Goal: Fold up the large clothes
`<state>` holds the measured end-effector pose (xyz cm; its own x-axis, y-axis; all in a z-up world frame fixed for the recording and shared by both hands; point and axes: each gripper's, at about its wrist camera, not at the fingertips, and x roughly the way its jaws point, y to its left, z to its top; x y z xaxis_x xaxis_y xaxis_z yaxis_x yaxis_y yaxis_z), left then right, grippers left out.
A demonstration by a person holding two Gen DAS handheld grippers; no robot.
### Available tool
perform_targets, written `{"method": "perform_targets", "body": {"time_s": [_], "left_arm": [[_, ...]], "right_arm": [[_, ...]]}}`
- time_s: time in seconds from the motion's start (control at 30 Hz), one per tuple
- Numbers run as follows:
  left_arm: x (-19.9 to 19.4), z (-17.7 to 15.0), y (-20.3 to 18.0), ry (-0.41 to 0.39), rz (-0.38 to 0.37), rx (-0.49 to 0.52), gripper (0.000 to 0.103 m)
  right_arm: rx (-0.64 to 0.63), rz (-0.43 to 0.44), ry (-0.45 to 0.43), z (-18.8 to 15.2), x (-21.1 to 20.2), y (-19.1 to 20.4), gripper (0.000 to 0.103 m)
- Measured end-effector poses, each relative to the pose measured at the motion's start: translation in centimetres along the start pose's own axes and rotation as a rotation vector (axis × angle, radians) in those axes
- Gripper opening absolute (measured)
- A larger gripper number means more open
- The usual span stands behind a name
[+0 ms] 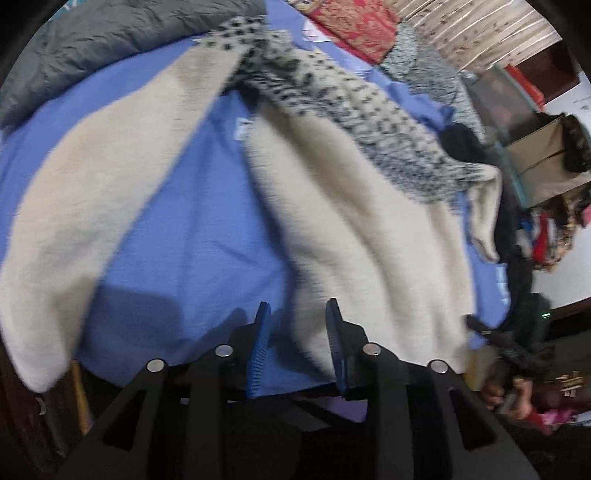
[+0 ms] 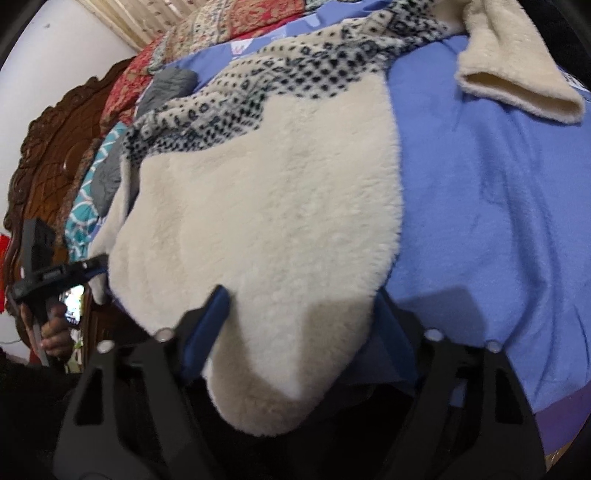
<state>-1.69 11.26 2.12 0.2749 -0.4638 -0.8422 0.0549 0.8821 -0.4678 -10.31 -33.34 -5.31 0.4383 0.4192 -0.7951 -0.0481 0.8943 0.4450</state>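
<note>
Two grippers work at the near edge of a bed covered with a blue sheet (image 1: 184,240), where a cream fleece sweater (image 2: 258,206) with a black-and-white patterned yoke (image 2: 303,74) lies spread out. In the right wrist view, the right gripper (image 2: 301,314) points down at the sweater's hem, which hangs over the bed edge; the hem fills the gap between the blue fingers (image 2: 210,317), but whether the pads press on it cannot be told. One cream sleeve (image 2: 517,85) lies apart on the sheet at upper right. In the left wrist view, the left gripper (image 1: 299,314) hovers with its jaws moderately apart above the hem's other side, a fold of cream fleece showing between the fingertips without visible contact; this view is blurred. A grey quilt (image 1: 110,40) and a red patterned blanket (image 1: 351,26) lie at the bed's far side. A carved wooden headboard (image 2: 48,155) stands at the left.
</note>
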Motion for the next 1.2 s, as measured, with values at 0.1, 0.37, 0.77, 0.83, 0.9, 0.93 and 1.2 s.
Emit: {"method": "perform_targets", "body": {"time_s": [0.1,0.37,0.77,0.83,0.9,0.93,1.2], "left_arm": [[1.7,0.5,-1.6,0.038,-0.005,0.015,0.061],[2.3,-1.9,-7.6,0.121,-0.041,0.188,0.030],[-1.9,-5.6,-6.6,0.144,0.134,0.228,0.034],[-2.3,-4.8,-5.1,0.131,0.179,0.191,0.036],[-3.2,-4.1,-4.5,0.107,0.185,0.172,0.037],[-3.5,-3.9,-4.8,0.103,0.182,0.196,0.038],[-7.5,-3.4,-2.8,0.079,0.178,0.267,0.039]], "right_arm": [[-0.047,-0.027,0.025,0.2,0.5,0.5,0.020],[-0.116,-0.029,-0.185,2.1,-9.7,0.9,0.013],[-0.013,-0.321,-0.088,0.4,-6.6,-3.8,0.068],[0.021,-0.300,-0.124,1.0,-7.7,-4.1,0.068],[0.024,-0.293,-0.175,2.1,-9.5,-4.5,0.068],[0.022,-0.295,-0.194,2.3,-10.1,-4.5,0.068],[-0.092,-0.293,-0.225,7.8,-9.8,-2.2,0.068]]}}
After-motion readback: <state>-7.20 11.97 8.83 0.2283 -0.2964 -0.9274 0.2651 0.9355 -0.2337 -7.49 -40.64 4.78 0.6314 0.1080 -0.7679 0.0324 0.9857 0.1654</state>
